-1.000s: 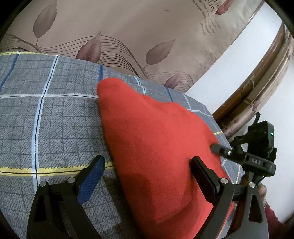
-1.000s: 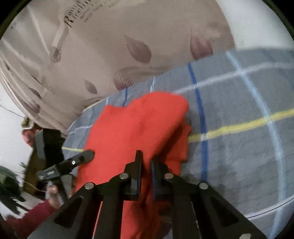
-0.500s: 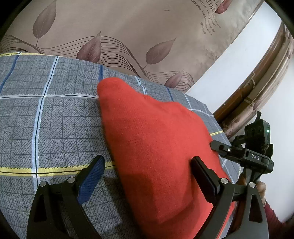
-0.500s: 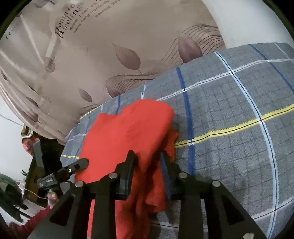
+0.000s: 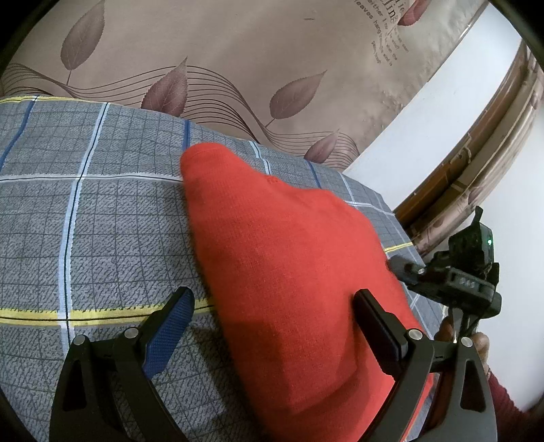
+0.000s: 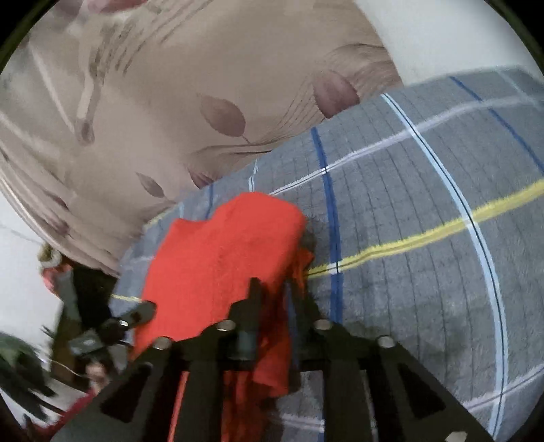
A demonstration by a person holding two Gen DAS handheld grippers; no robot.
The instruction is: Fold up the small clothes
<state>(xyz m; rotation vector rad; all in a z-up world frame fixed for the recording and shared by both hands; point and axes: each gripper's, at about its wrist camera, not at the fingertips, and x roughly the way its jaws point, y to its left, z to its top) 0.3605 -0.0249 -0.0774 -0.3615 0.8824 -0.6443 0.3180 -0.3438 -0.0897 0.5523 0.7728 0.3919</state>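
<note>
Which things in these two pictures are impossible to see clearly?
- Red knit garment: type unclear; its near end leaves the left wrist view's bottom edge.
- Right gripper: motion blur and bunched cloth hide whether it grips, right wrist view.
- Printed words on the beige leaf-pattern curtain: too small, cut off by the top edge.

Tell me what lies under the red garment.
The red garment lies on the grey plaid sheet, which shows all around it. Whatever is beneath its folded layers is covered.

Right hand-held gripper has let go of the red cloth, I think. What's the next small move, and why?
Probably back the right hand-held gripper off. Its jaws stand apart with the red cloth loose between them, folded on the plaid sheet. The left hand-held gripper hangs open over it.
</note>
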